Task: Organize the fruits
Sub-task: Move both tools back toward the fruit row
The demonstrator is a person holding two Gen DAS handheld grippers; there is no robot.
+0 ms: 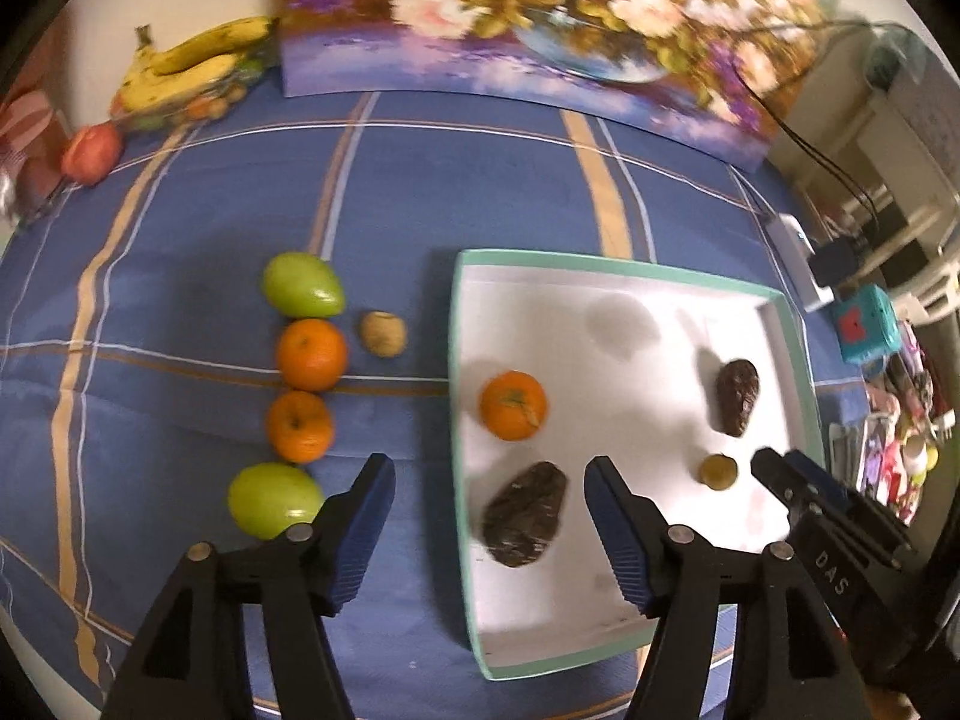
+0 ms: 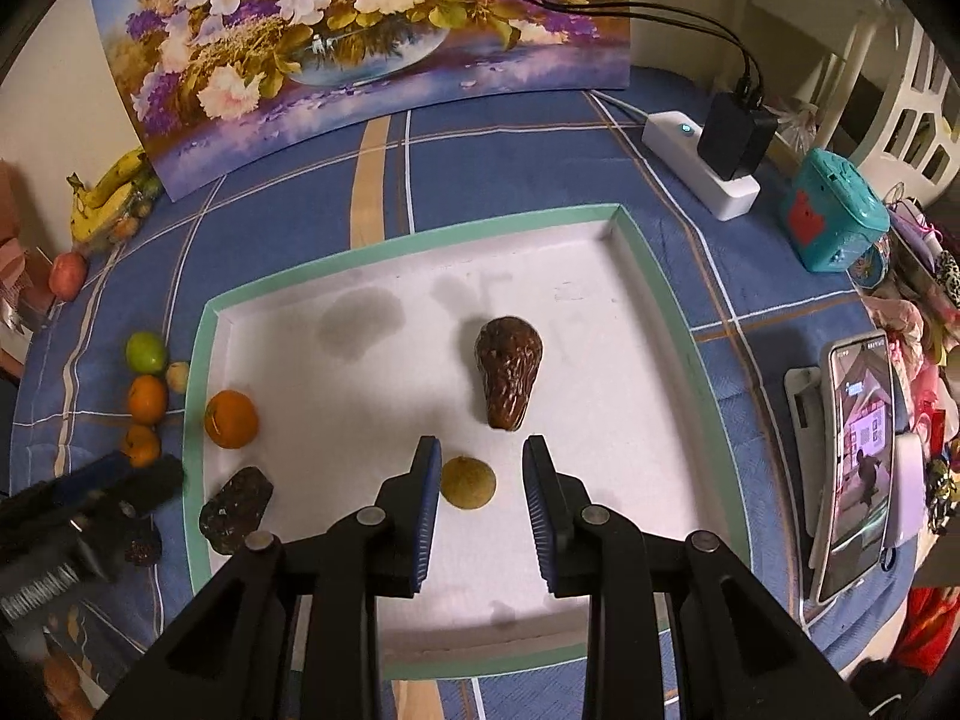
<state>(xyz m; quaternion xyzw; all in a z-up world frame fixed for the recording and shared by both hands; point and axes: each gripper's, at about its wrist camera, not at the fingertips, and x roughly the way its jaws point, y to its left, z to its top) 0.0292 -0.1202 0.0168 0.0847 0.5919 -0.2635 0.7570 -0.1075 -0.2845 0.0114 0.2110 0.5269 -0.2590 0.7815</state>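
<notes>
A white tray with a teal rim (image 1: 600,267) (image 2: 408,240) lies on the blue checked cloth. It holds an orange (image 1: 513,405) (image 2: 231,419), two dark avocados (image 1: 525,513) (image 1: 737,396) and a small brown fruit (image 1: 718,471) (image 2: 468,483). My left gripper (image 1: 489,468) hangs open over the tray's left edge, the nearer avocado below its gap and untouched. My right gripper (image 2: 482,447) stands narrowly open above the small brown fruit, which rests on the tray floor. Left of the tray runs a row of two green fruits (image 1: 303,285) (image 1: 273,498) and two oranges (image 1: 312,354) (image 1: 300,426).
Another small brown fruit (image 1: 384,333) sits beside the row. Bananas (image 1: 192,60) and a red apple (image 1: 93,153) lie at the far left. A flower painting (image 2: 360,30) stands behind. A power strip (image 2: 696,162), a teal box (image 2: 834,210) and a phone (image 2: 858,468) are on the right.
</notes>
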